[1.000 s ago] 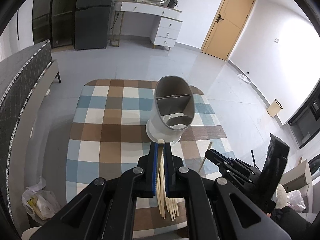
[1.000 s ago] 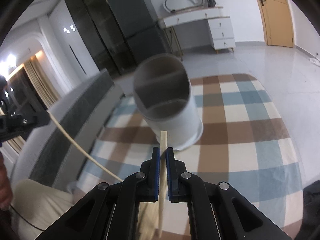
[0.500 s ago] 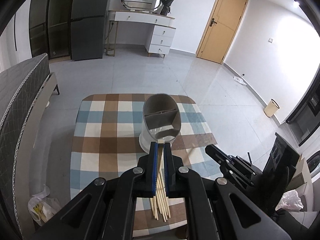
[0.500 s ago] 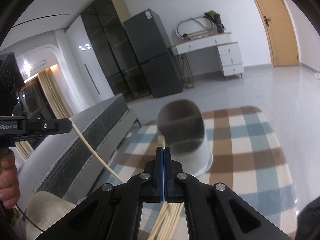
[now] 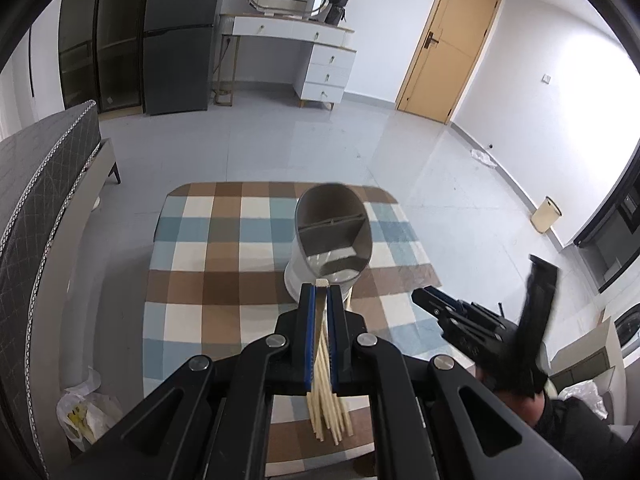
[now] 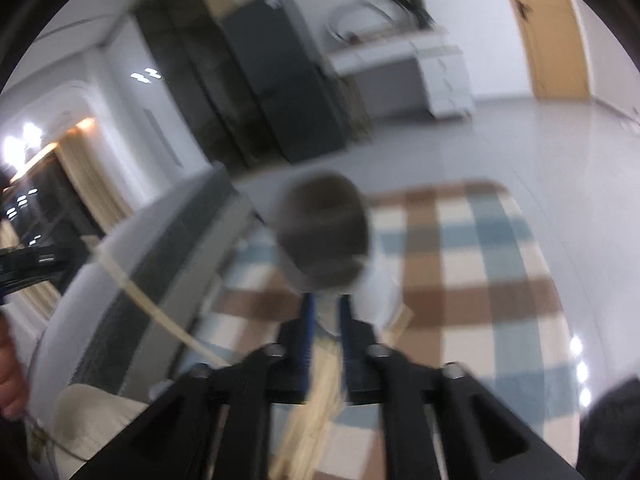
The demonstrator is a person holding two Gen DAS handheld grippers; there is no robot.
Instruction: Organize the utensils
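One chopstick (image 5: pixel 320 308) sits clenched in the left tool (image 5: pixel 320 294), the blurred right tool (image 6: pixel 325 312) looks released and empty, the holder (image 5: pixel 332 236) at 12 o'clock appears empty, and a bundle (image 5: pixel 330 412) waits on the counter (image 5: pixel 192 280).

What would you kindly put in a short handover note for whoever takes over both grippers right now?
Left gripper: shut on one pale wooden chopstick, raised above the table.
Right gripper: open, holding nothing; its view is blurred.
Grey two-compartment utensil holder: upright on the brown, blue and cream checked tablecloth; no chopsticks visible inside.
Remaining pile of pale wooden chopsticks: on the table's near edge.
Left to do: drop the held chopstick into the holder, then the pile.
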